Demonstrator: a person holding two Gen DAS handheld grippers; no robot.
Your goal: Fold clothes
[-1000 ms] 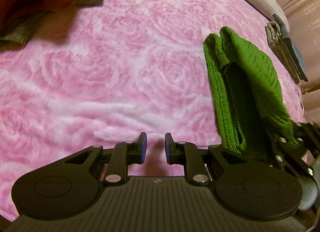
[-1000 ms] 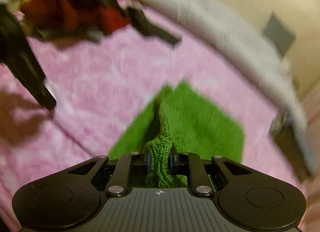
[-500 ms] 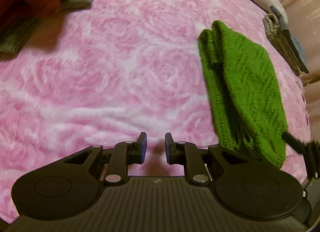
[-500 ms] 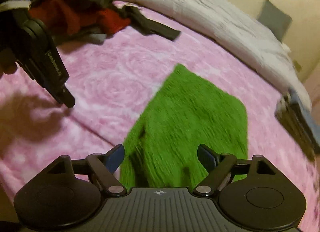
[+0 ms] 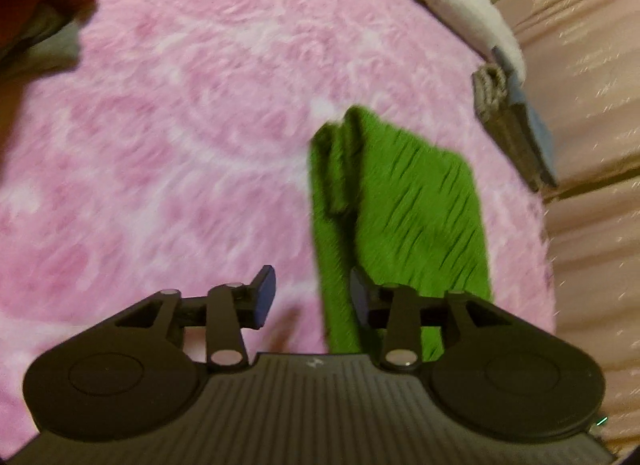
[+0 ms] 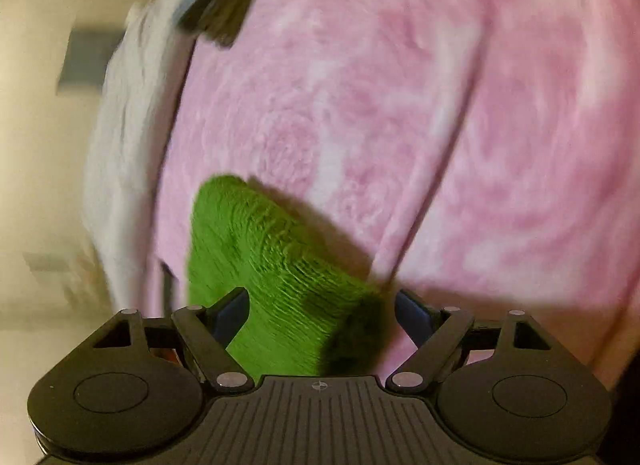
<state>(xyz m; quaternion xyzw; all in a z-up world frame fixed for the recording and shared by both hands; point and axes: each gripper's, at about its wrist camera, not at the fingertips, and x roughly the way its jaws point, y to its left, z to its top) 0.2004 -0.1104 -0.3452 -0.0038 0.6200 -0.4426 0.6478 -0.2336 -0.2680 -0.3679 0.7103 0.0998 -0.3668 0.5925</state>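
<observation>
Green knit (image 5: 404, 205) lies folded on pink blanket (image 5: 180, 145); left tongs (image 5: 312, 297), just opening, and right tongs (image 6: 320, 313) seemingly spread.

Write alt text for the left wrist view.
A folded green knit garment lies on a pink rose-patterned blanket, just ahead and right of the open left tongs. A stack of folded clothes sits at the bed's far right edge.

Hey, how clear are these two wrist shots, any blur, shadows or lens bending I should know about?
Left wrist view: motion-smeared, the green knit streaked, the pink blanket soft; fisheye curves the bed edge. Right wrist view: blurrier still, the wall and white duvet smeared, the frame rolled; the knit throws a dark shadow on the blanket. Warm, dim light in both.
</observation>
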